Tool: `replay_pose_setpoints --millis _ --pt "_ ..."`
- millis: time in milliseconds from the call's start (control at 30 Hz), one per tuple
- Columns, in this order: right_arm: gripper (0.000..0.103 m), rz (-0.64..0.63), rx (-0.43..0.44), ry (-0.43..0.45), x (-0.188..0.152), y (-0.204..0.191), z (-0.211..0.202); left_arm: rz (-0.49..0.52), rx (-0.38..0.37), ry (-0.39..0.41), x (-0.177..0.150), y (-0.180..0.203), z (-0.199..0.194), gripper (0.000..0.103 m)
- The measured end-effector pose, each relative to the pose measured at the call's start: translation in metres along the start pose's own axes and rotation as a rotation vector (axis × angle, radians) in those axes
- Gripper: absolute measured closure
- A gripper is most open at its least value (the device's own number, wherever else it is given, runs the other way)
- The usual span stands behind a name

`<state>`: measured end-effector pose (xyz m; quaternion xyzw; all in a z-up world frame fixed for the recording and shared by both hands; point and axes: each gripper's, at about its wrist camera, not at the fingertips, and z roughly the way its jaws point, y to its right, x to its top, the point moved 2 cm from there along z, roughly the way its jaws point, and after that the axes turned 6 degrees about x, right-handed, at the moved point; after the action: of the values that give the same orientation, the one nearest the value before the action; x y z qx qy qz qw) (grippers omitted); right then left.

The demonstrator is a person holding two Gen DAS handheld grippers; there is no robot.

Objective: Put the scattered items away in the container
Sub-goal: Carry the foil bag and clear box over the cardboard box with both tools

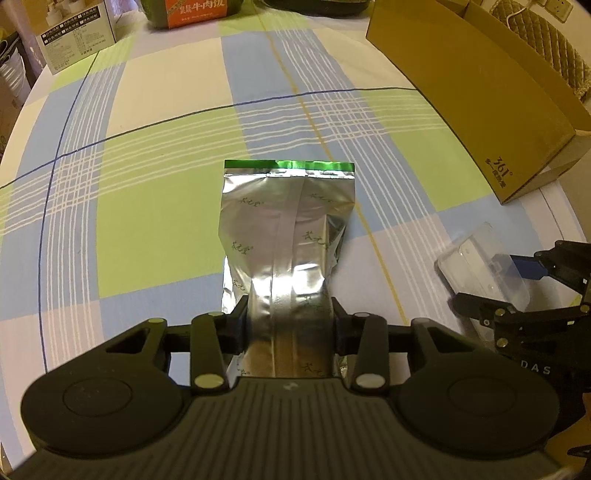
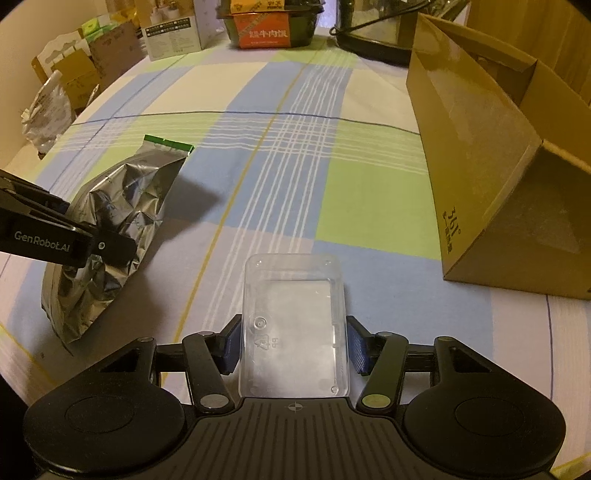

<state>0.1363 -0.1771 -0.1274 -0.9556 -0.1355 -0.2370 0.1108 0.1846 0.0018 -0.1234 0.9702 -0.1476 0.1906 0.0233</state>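
Note:
A silver foil pouch (image 1: pixel 288 221) with a green top strip lies lengthwise on the plaid cloth. My left gripper (image 1: pixel 290 323) is shut on its near end and pinches the foil inward. In the right wrist view the pouch (image 2: pixel 129 192) shows at the left, with the left gripper (image 2: pixel 107 238) clamped on it. A clear plastic box (image 2: pixel 293 321) sits between the blue pads (image 2: pixel 356 345) of my right gripper (image 2: pixel 293 343), which is shut on its sides. The open brown cardboard box (image 2: pixel 480 166), printed "361°", stands at the far right.
The plaid tablecloth (image 1: pixel 155 192) covers the table. Along the far edge stand an orange food pack (image 2: pixel 264 33), a white carton (image 2: pixel 173 37) and a dark pot (image 2: pixel 373 33). Beyond the left table edge are cartons and a bag (image 2: pixel 48 110).

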Motion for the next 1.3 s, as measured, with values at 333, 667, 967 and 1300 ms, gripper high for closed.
replay_pose_setpoints --millis 333,667,967,1300 --pt "0.045 -0.013 0.004 0.048 0.011 -0.010 -0.027 -0.006 0.015 0.043 0.000 0.007 -0.032 0.067" --pt "0.045 0.012 0.004 0.100 0.017 -0.008 -0.061 -0.003 0.029 0.104 0.001 0.018 -0.072 0.067" --pt "0.045 0.046 -0.018 0.125 0.015 0.000 -0.092 -0.015 0.009 0.128 0.003 0.033 -0.097 0.067" --pt "0.045 0.082 -0.052 0.169 0.014 0.023 -0.124 -0.004 -0.015 0.139 0.015 0.069 -0.113 0.067"
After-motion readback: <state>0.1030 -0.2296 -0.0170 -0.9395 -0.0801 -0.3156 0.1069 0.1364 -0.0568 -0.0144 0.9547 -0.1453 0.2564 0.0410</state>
